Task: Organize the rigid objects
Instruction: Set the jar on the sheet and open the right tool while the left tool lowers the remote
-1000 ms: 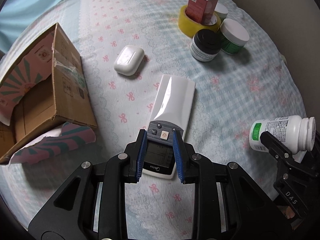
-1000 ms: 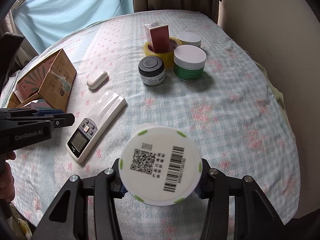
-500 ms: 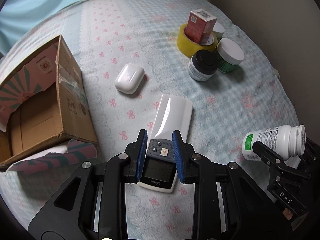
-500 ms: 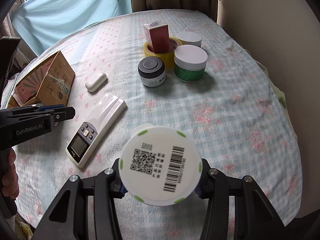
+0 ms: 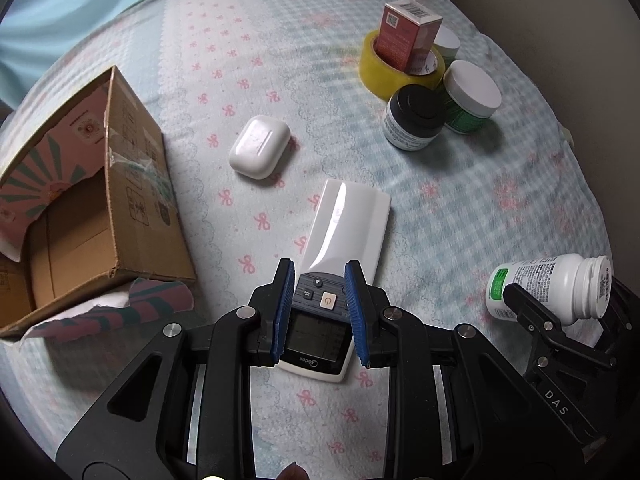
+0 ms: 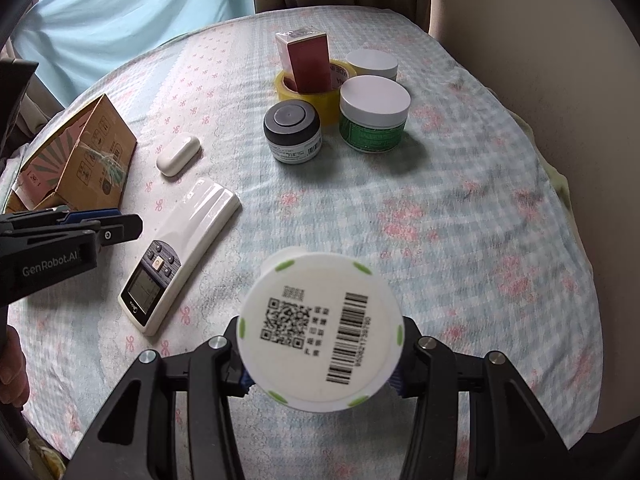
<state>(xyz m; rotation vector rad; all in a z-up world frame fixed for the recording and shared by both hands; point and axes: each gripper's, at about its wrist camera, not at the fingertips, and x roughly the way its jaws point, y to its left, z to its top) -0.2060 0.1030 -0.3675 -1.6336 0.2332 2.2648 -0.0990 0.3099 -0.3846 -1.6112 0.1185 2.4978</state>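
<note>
White remote [image 5: 335, 280] between left gripper [image 5: 320, 312] pads (spread)

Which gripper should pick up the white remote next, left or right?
Left. The left gripper is open and hangs over the remote; the right gripper is shut on the white bottle.
</note>
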